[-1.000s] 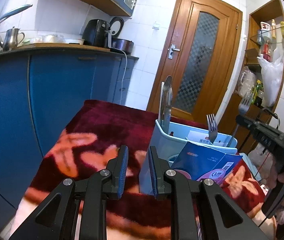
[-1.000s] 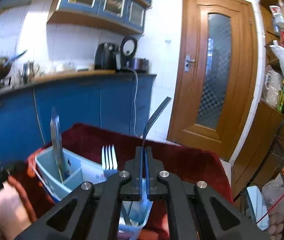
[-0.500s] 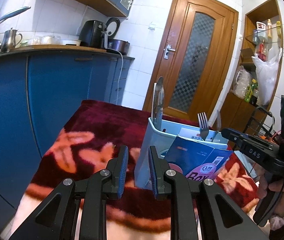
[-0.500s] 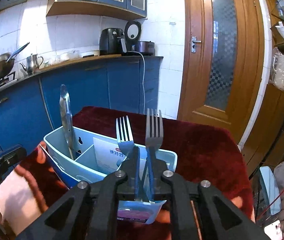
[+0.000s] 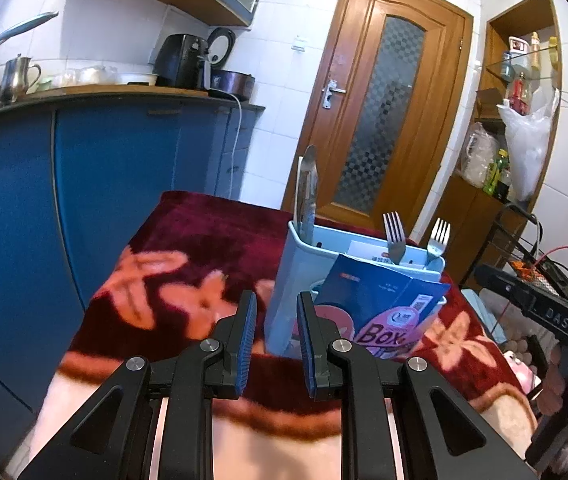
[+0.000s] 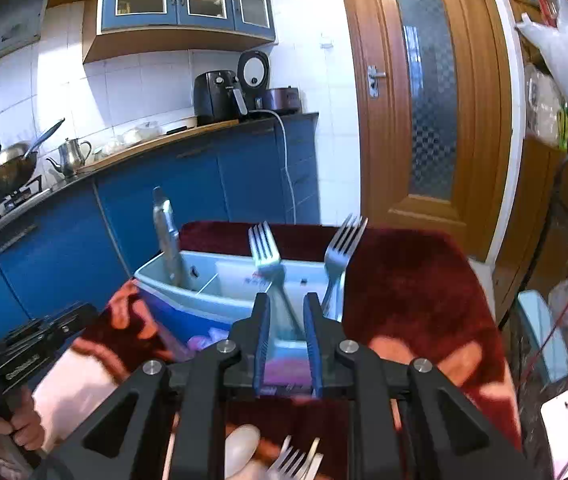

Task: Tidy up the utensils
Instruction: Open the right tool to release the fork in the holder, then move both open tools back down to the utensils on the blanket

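The right claw (image 6: 286, 332) points a little down at the blue box (image 6: 204, 296), and its two sides are moving apart. Nothing is pressed between them; a fork stands behind the gap, inside the box. The left claw (image 5: 274, 340) also tips a little down, near the corner of the box (image 5: 296, 280). Its two sides stand a little apart with nothing in them. A hand (image 6: 16, 428) holds the left claw's handle at the low left of the right view.

The box sits on a counter covered with a dark red cloth (image 5: 204, 248) with pink flowers. The box has parts inside. A knife (image 6: 168, 236) stands up in the left part. Two forks stand in the right part, one fork (image 6: 266, 248) next to the other fork (image 6: 342, 248), prongs up. A blue paper packet (image 5: 380, 300) leans on the front of the box. More fork prongs (image 6: 292, 462) show at the bottom of the right view, blurred.
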Available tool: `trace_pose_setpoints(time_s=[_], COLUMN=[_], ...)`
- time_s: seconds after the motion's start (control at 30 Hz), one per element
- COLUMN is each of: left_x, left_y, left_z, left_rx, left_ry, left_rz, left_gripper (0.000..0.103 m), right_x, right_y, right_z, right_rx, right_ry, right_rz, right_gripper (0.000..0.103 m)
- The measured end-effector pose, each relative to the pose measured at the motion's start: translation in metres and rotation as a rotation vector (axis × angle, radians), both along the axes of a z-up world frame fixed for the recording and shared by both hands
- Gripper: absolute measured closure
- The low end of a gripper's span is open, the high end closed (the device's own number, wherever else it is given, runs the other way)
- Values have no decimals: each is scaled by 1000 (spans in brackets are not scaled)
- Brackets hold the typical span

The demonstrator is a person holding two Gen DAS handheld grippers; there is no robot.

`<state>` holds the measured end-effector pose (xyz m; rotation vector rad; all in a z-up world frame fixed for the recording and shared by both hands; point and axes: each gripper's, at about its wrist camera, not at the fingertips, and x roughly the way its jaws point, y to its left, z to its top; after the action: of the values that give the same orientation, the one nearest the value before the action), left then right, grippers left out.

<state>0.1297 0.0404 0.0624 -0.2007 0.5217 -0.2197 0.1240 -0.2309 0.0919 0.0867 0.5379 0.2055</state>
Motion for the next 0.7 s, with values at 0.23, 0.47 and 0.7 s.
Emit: trace_pose_setpoints(time_s=[0.23, 0.47, 0.7], left_x=[-16, -32, -42], left_y=[-5, -16, -35], left_z=[6, 6, -10], left_rx=[16, 55, 82], left_ry=[42, 88, 173], left_rz=[-27, -77, -138], left_gripper=[82, 82, 82], right_x=[-26, -49, -67], right_y=[-5, -8, -14], right_z=[-5, -14, -31], right_rx=[50, 57, 45], right_ry=[74, 124, 177], right_rz=[4, 1, -15], right_gripper=[82, 76, 70])
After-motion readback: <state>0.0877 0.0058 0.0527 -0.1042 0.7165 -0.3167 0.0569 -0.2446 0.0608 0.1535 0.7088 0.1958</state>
